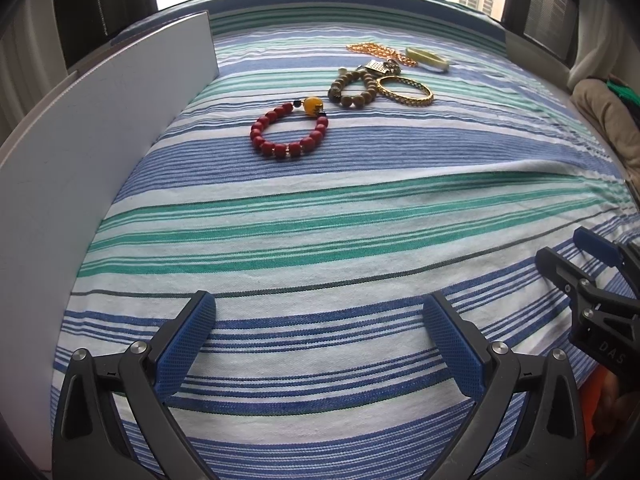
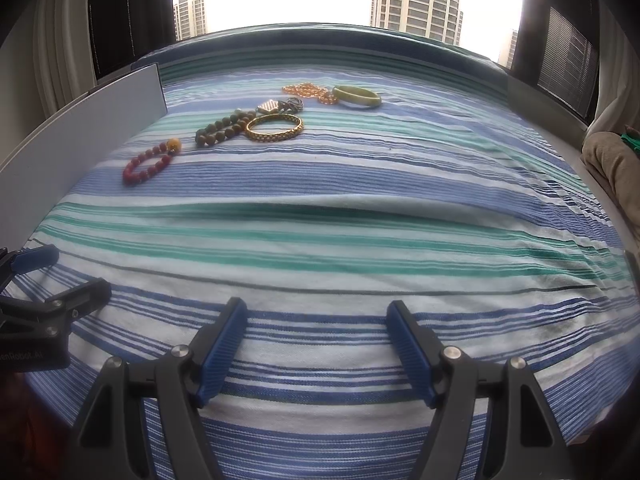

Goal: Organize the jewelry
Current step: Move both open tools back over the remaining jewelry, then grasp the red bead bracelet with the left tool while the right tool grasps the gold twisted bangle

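Several bracelets lie flat in a diagonal row, red bead bracelet (image 1: 289,130) nearest

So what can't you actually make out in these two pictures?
- Silver tangle beside the gold bangle: too small in both views to say what it is.
- Orange bead strand: far end hidden behind the green bangle.
- Left gripper: cut off by the right view's edge.
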Motion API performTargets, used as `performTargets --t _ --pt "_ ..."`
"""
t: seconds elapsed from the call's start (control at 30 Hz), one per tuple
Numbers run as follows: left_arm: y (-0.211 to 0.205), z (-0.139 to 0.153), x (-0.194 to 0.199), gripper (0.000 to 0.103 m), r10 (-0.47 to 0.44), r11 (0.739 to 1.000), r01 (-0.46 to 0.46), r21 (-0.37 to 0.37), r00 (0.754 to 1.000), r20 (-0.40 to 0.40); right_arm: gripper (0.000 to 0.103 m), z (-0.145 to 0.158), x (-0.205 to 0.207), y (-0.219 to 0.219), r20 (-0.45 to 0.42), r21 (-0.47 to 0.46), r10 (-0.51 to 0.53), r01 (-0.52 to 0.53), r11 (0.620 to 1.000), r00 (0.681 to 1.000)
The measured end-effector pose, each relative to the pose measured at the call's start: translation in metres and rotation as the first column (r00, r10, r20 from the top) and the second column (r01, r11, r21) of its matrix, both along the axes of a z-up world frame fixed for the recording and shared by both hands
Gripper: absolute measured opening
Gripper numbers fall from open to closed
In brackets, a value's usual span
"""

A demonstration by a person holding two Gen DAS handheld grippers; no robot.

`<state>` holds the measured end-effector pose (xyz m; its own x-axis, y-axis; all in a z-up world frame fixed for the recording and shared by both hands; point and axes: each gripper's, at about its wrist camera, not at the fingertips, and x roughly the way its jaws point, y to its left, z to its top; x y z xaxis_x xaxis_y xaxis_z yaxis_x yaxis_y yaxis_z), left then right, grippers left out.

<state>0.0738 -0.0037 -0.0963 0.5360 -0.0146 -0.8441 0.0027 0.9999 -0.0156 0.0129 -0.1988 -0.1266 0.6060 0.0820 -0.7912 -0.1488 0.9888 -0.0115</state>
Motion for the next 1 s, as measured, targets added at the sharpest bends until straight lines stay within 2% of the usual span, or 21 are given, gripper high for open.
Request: performTargets --t 0.1,0.23,0.37,0.5,0.57,0.67,0.7,0.73,0.8,0.87,0.9,1.0 --pt "0.003 0.002 0.003 0.102 -0.004 1.0 0.004 -0.015 0.999 -0.033 0.073 0.0 0.0 -0.001 -0.003 0.0 0.001 -0.001 1.0 1.0" --pt "0.024 0.013 0.004 0.102 0.042 0.994 -0.047 -0.099 0.998 -0.048 0.073 0.0 0.0 -0.001 -0.003 0.0 0.003 -0.003 1.0 1.0" --pt "0.046 0.034 0.019 0.102 0.087 0.985 -0.089 -0.145 0.996 -0.021 0.074 0.001 0.001 -0.001 -0.008 0.002 0.004 -0.004 1.0 1.0" --pt "0.053 0.055 0.048 0.099 0.107 0.985 -0.104 -0.14 0.994 0.017 0.074 0.001 0.0 -0.001 -0.005 0.002 0.004 -0.004 1.0 1.0" --pt "0.047 0.061 0.066 0.097 0.086 0.986 -0.082 -0.145 0.996 0.024 0.074 0.001 0.0 -0.001 -0.005 0.003 0.003 -0.003 1.0 1.0" --pt "0.027 0.053 0.101 0.083 0.009 0.99 -0.012 -0.143 1.0 -0.017 0.074 0.001 0.0 -0.001 -0.005 0.003 0.003 -0.003 1.0 1.0" --pt "0.022 0.046 0.113 0.075 -0.008 0.991 0.002 -0.135 0.999 -0.043 0.074 0.001 0.0 -0.001 -0.005 0.003 0.003 -0.003 1.0 1.0" --pt "0.017 0.038 0.125 0.066 -0.009 0.993 0.001 -0.115 0.998 -0.07 0.074 0.001 0.0 -0.001 -0.006 0.002 0.003 -0.003 1.0 1.0" --pt "0.011 0.02 0.144 0.055 0.018 0.997 -0.027 -0.074 0.993 -0.116 0.074 0.001 0.001 -0.001 -0.008 0.004 0.003 -0.003 1.0 1.0" --pt "0.01 0.008 0.158 0.053 0.05 0.996 -0.059 -0.06 0.989 -0.141 0.074 0.001 0.001 -0.001 -0.013 0.005 0.004 -0.004 1.0 1.0" --pt "0.009 0.008 0.161 0.054 0.064 0.997 -0.069 -0.04 0.992 -0.108 0.074 0.002 0.001 -0.001 -0.016 0.006 0.005 -0.004 1.0 1.0" --pt "0.003 0.005 0.17 0.054 0.086 0.996 -0.087 -0.007 0.992 -0.095 0.074 0.002 0.0 -0.001 -0.017 0.008 0.009 -0.009 1.0 1.0"
